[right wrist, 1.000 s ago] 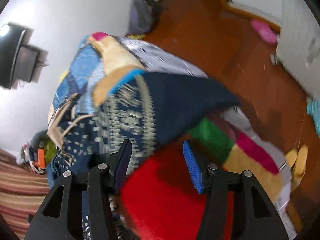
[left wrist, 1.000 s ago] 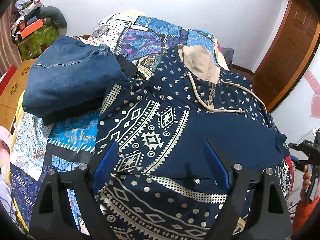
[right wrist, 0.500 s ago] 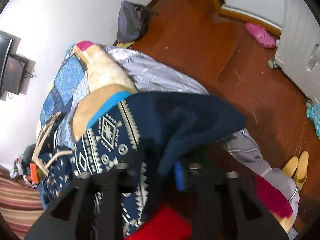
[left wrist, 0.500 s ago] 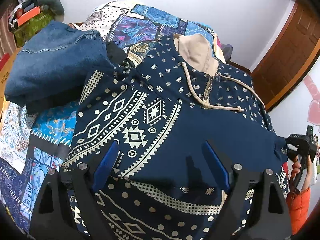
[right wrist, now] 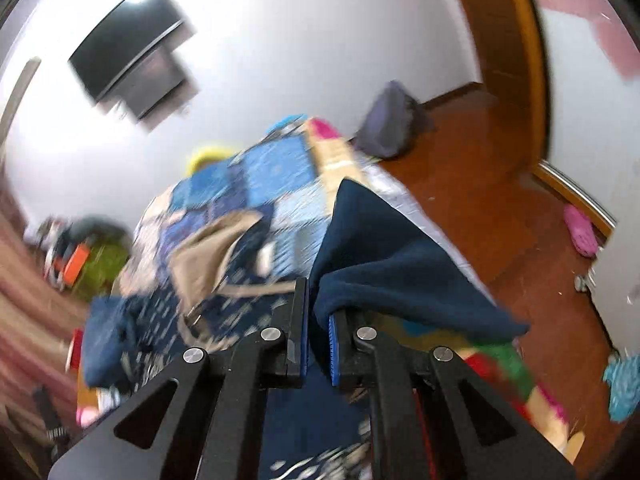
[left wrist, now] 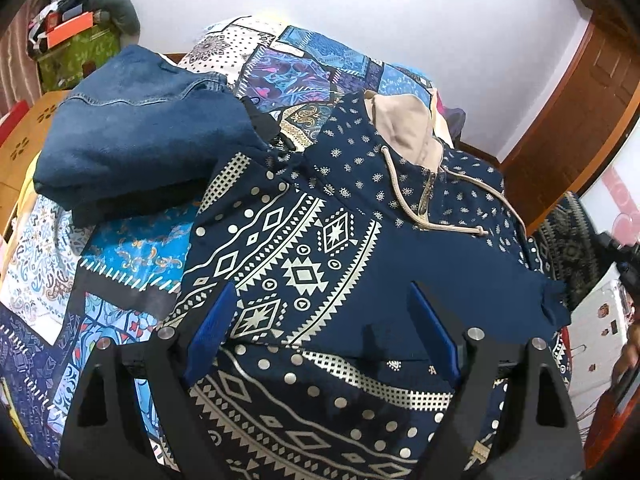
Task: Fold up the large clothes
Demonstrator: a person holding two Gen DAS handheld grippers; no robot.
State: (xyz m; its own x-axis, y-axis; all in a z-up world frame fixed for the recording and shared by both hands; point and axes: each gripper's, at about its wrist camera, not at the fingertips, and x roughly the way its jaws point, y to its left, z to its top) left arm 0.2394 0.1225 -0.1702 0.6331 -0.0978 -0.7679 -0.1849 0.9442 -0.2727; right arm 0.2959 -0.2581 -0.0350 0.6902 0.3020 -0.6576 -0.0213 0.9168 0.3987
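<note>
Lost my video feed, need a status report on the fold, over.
Left hand-held gripper open, over hoodie. Right hand-held gripper shut on navy sleeve. Folded jeans beside hoodie on bed, touching its shoulder.

A bed under a patchwork quilt (left wrist: 132, 256) carries a patterned navy hoodie (left wrist: 360, 248) and, touching it, folded jeans (left wrist: 136, 136).
</note>
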